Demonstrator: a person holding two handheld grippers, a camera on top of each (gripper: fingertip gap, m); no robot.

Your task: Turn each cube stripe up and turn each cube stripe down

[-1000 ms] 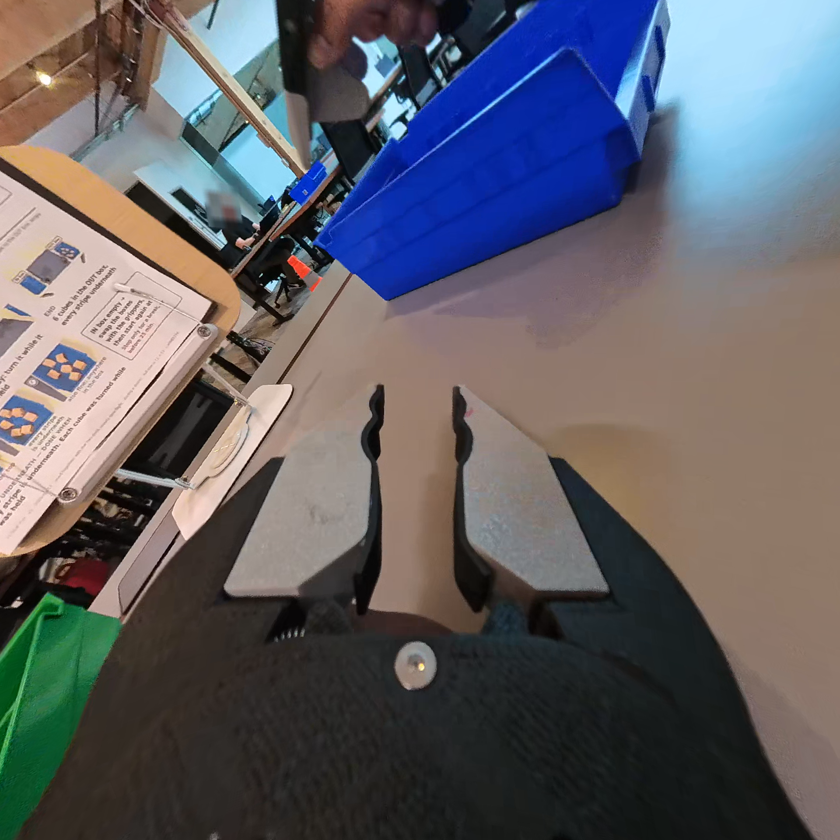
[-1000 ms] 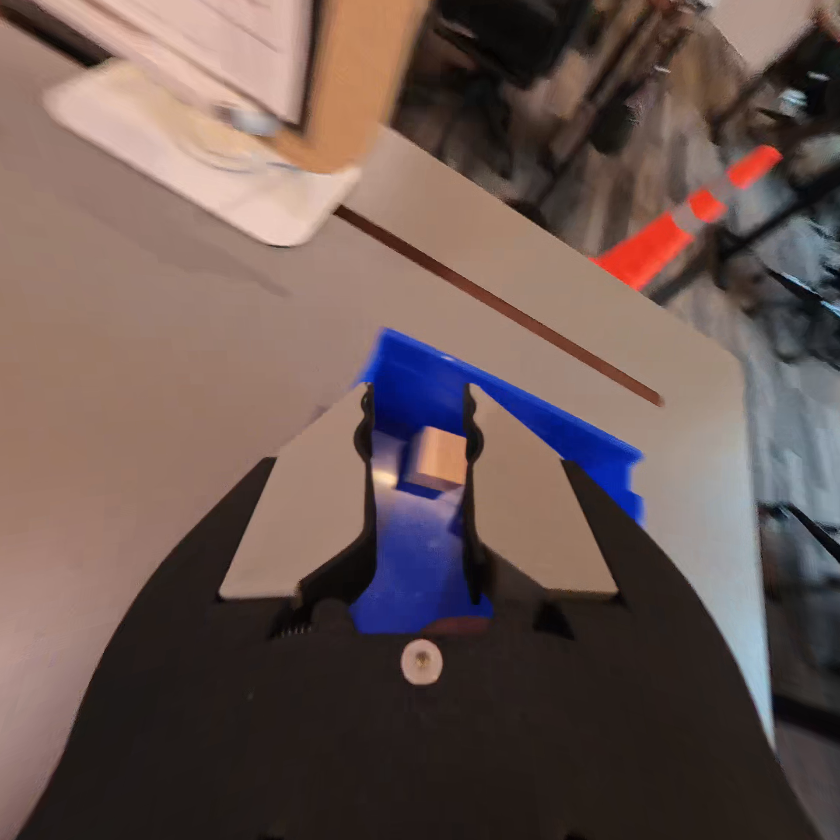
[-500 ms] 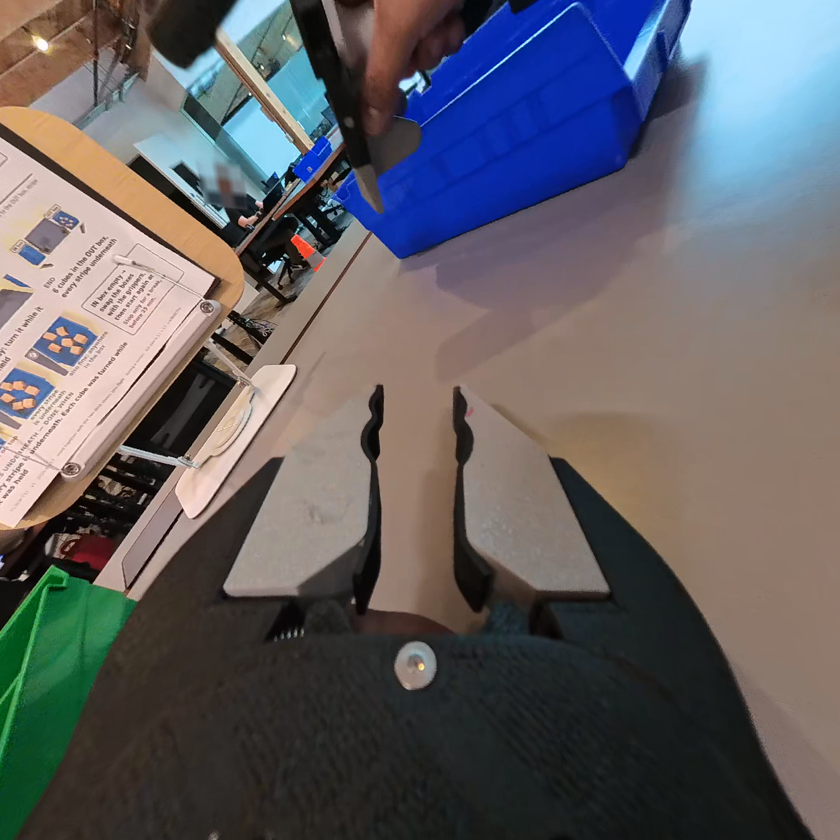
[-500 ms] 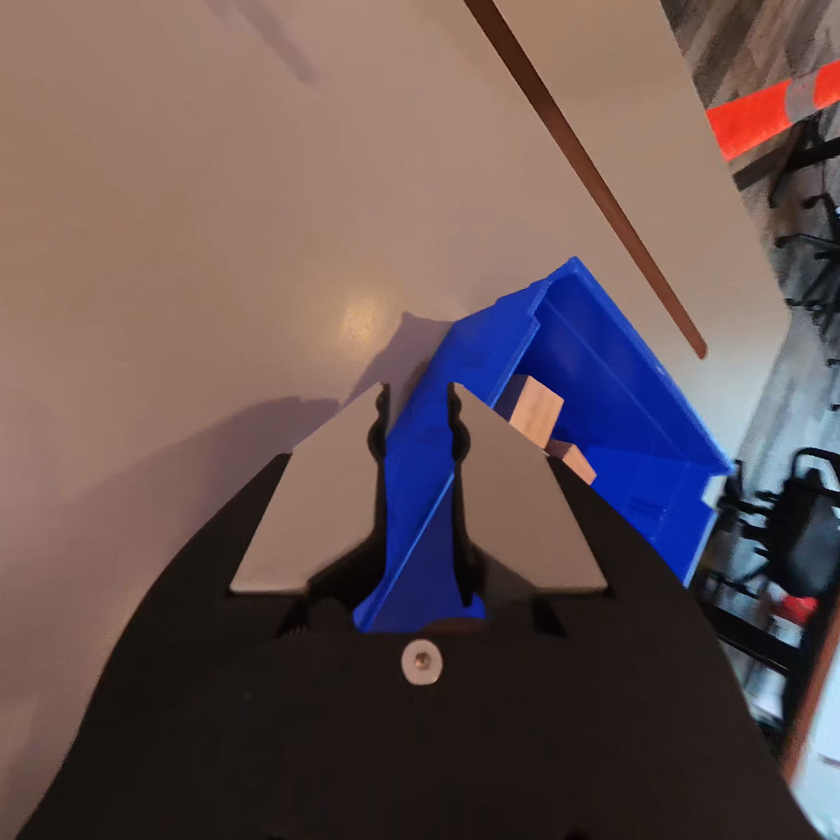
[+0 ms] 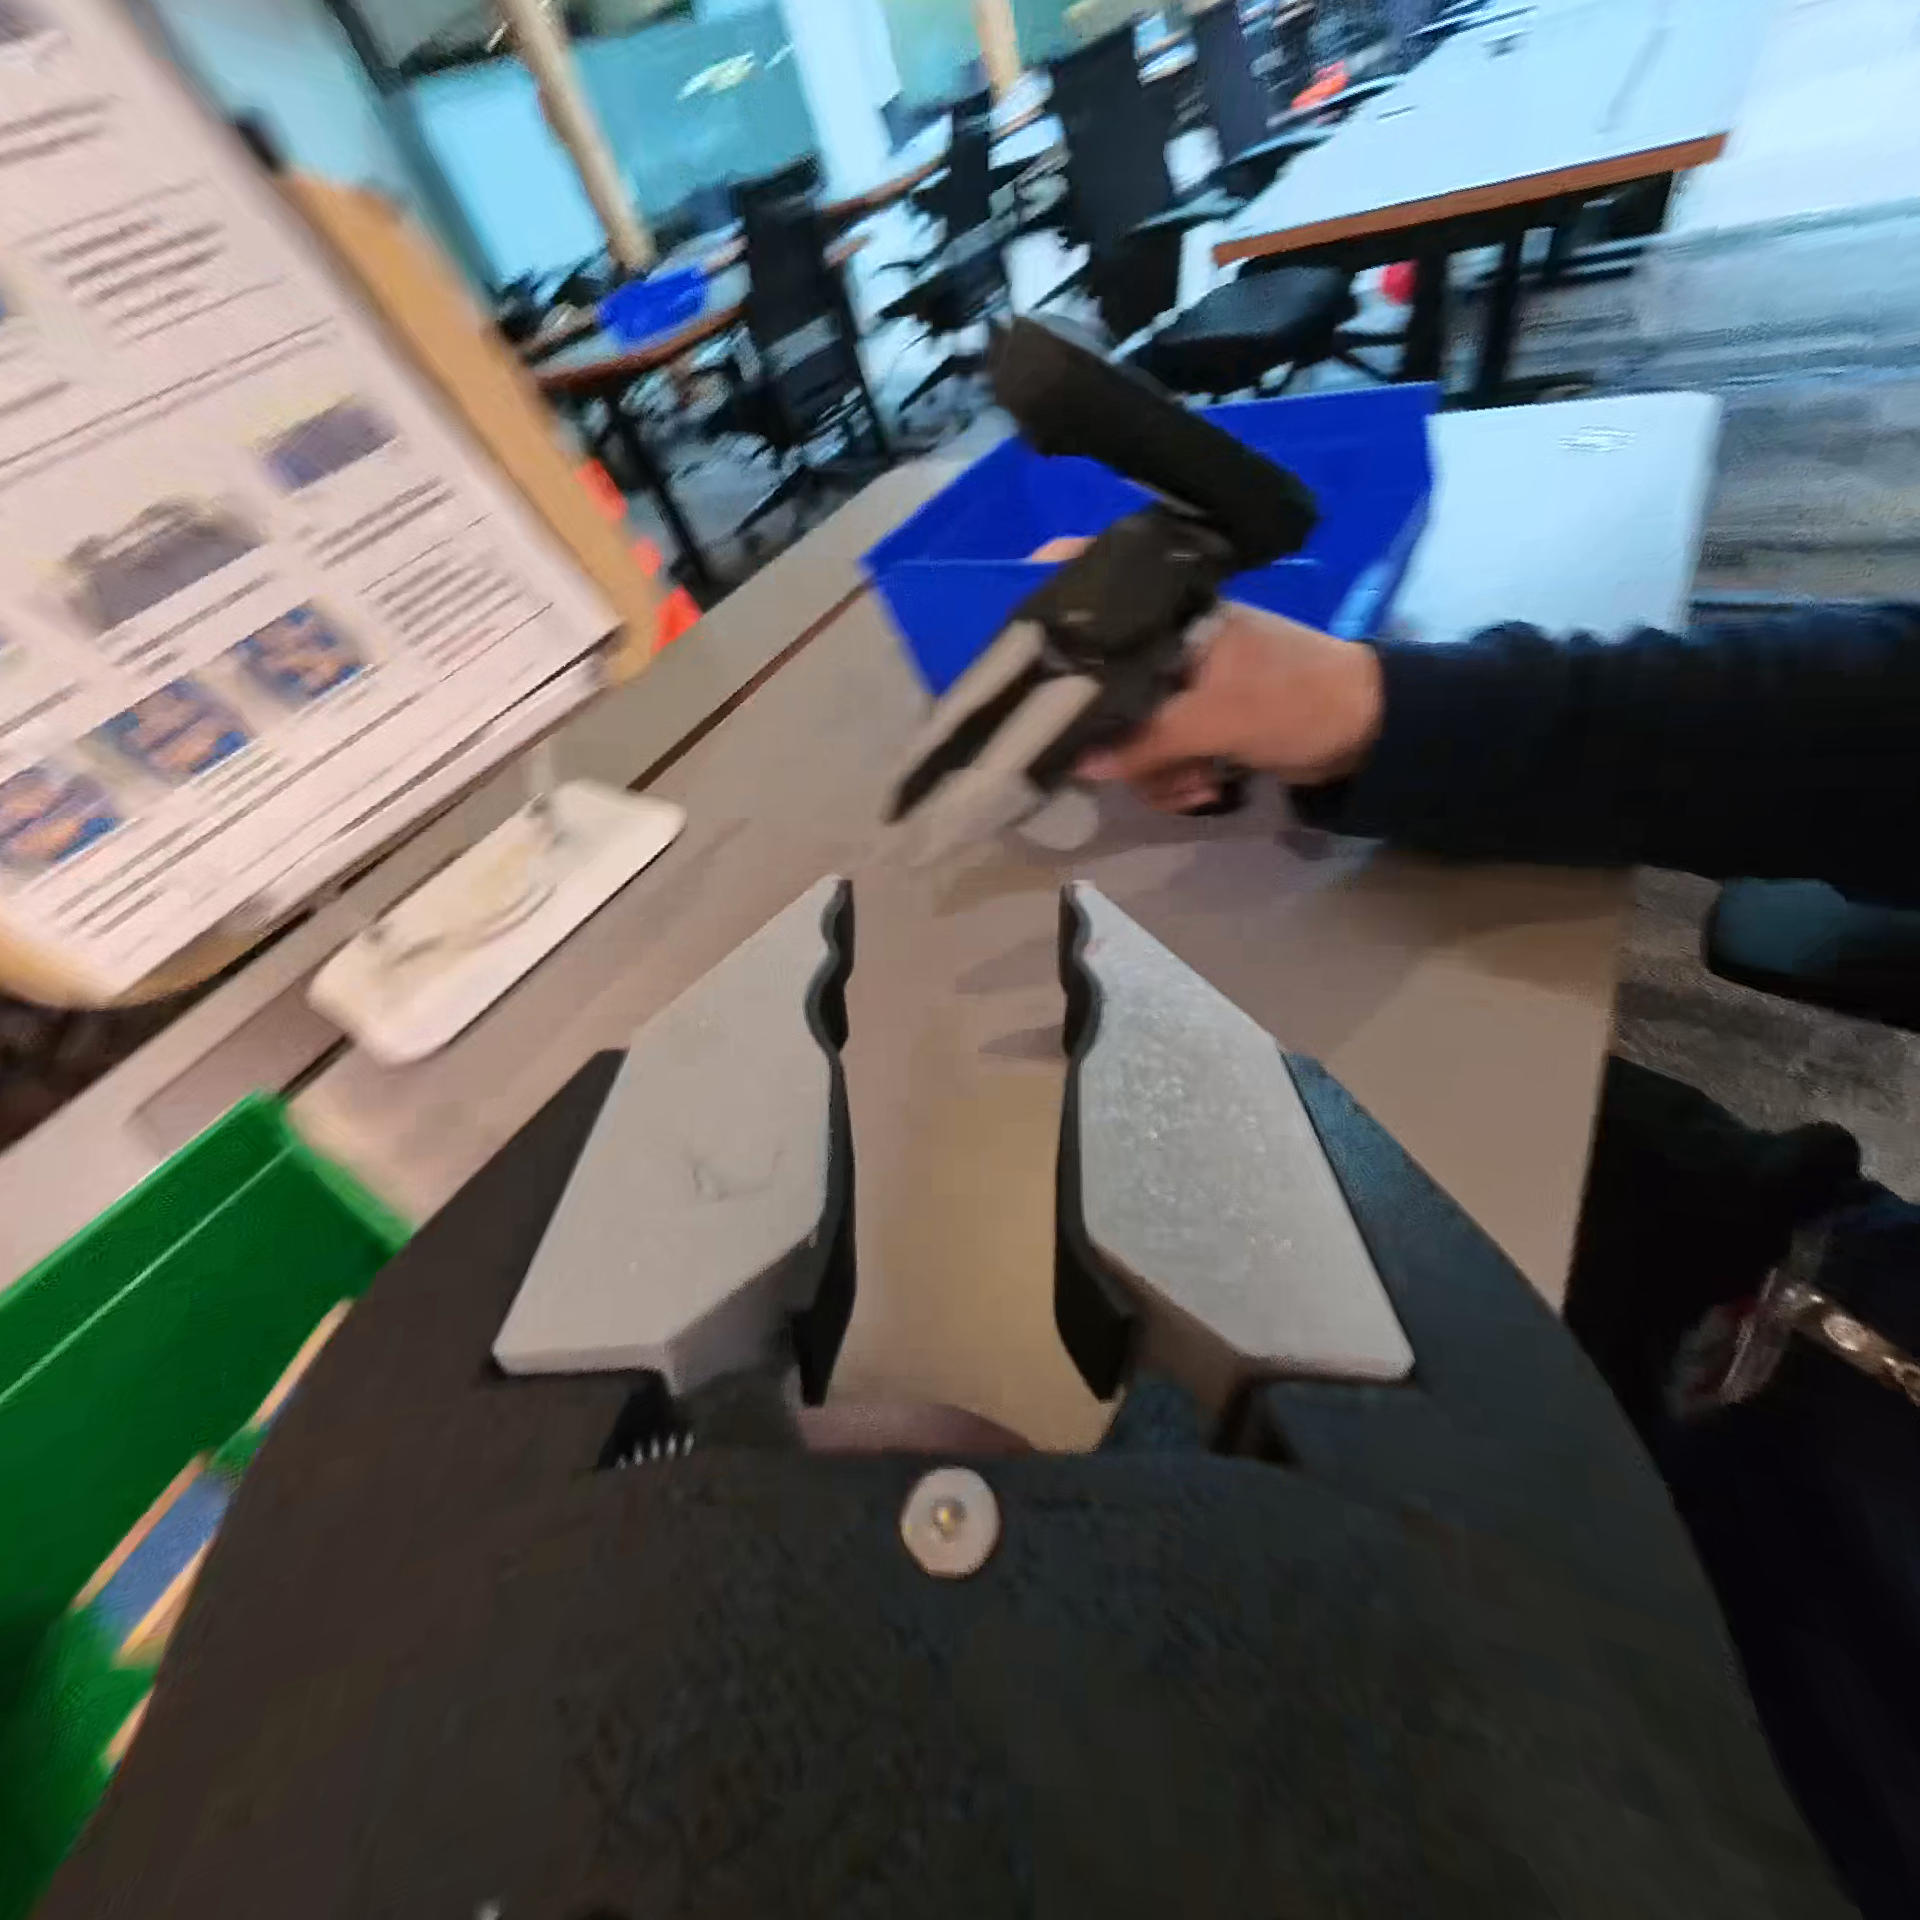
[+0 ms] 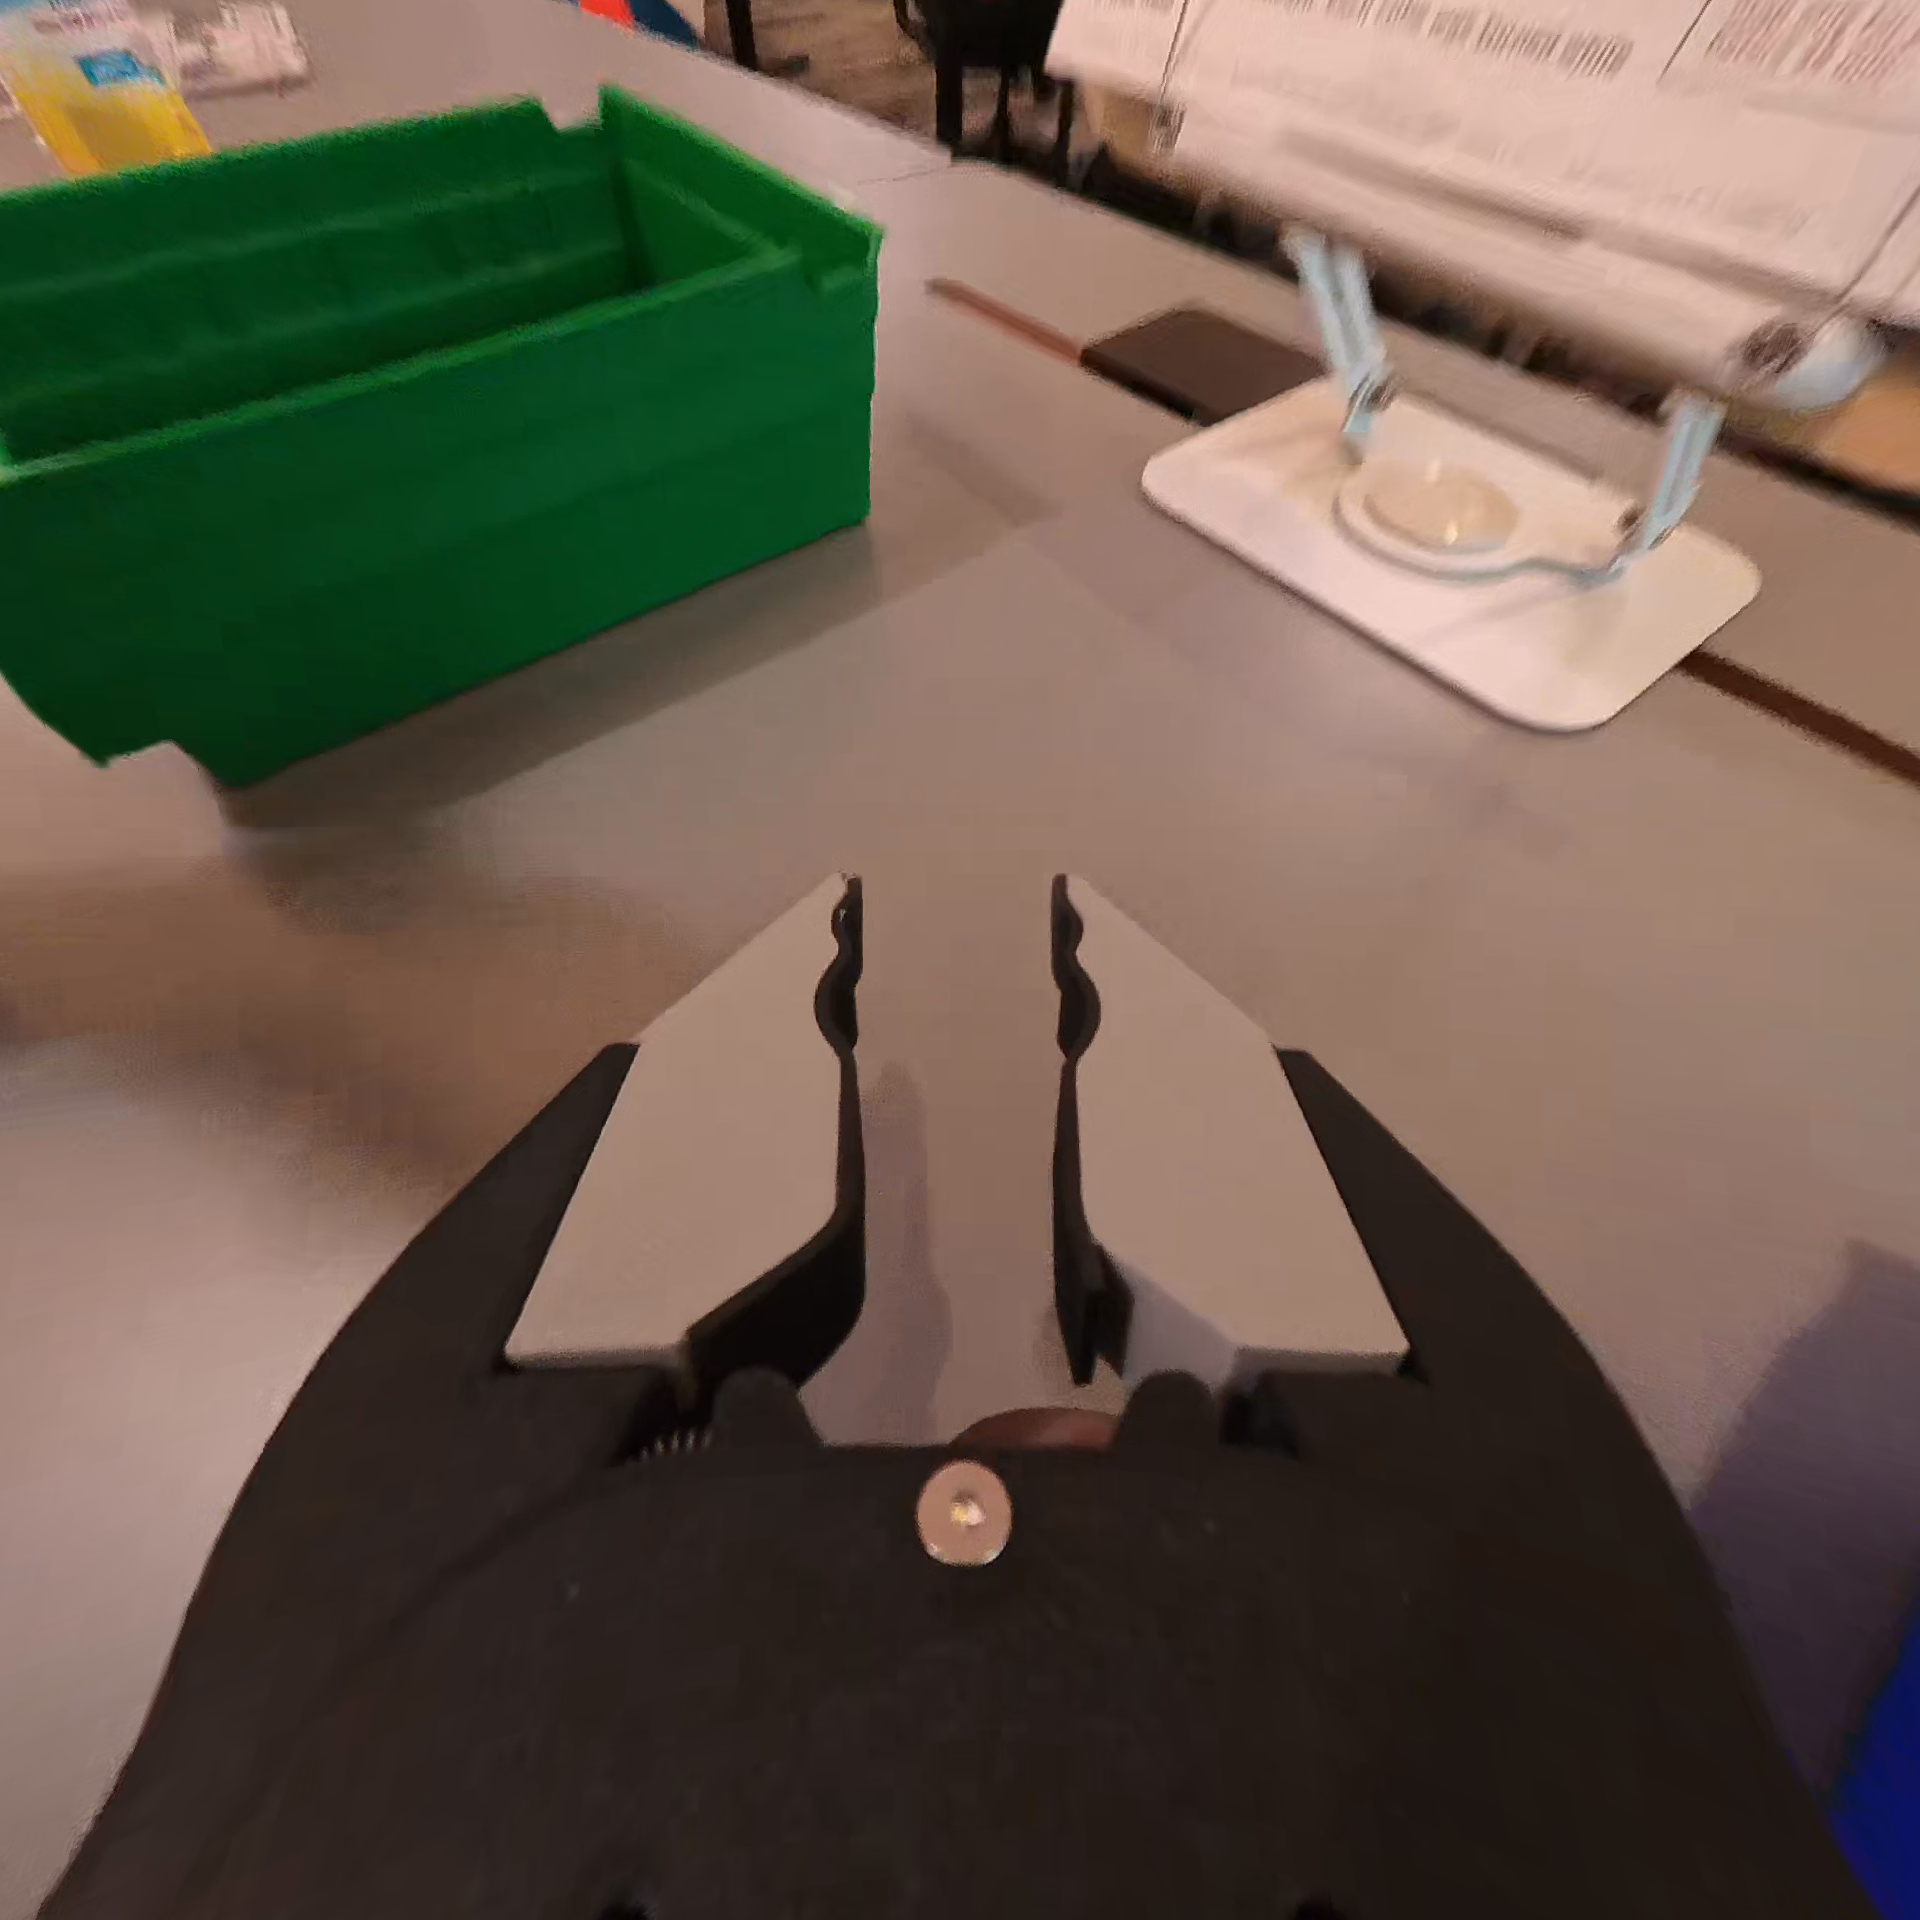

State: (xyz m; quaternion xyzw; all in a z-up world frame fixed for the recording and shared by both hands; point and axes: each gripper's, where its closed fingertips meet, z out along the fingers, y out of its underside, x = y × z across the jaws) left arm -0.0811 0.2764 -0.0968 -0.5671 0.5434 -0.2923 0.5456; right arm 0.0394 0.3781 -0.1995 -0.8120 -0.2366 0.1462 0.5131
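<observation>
My left gripper (image 5: 954, 914) is open and empty above the grey table (image 5: 1351, 997). My right gripper (image 6: 954, 894) is open and empty, low over the bare table (image 6: 1039, 727). It also shows in the left wrist view (image 5: 920, 831), held by a hand (image 5: 1268, 707), pointing down-left in front of the blue bin (image 5: 966, 613). A green bin (image 6: 416, 468) stands ahead-left of the right gripper, and no cubes show inside it from here. Its corner is at the lower left in the left wrist view (image 5: 156, 1299), with blurred tan and blue shapes below its rim.
An instruction sheet (image 5: 208, 520) on a white-based stand (image 5: 499, 914) stands at the table's far edge; the base also shows in the right wrist view (image 6: 1455, 540). A dark phone-like slab (image 6: 1195, 364) lies behind it. A blue patch (image 6: 1881, 1787) sits at the lower right corner.
My right gripper has let go of the blue bin's wall and swung left toward the green bin. My left gripper has lifted and turned, so the right gripper and hand now show.
</observation>
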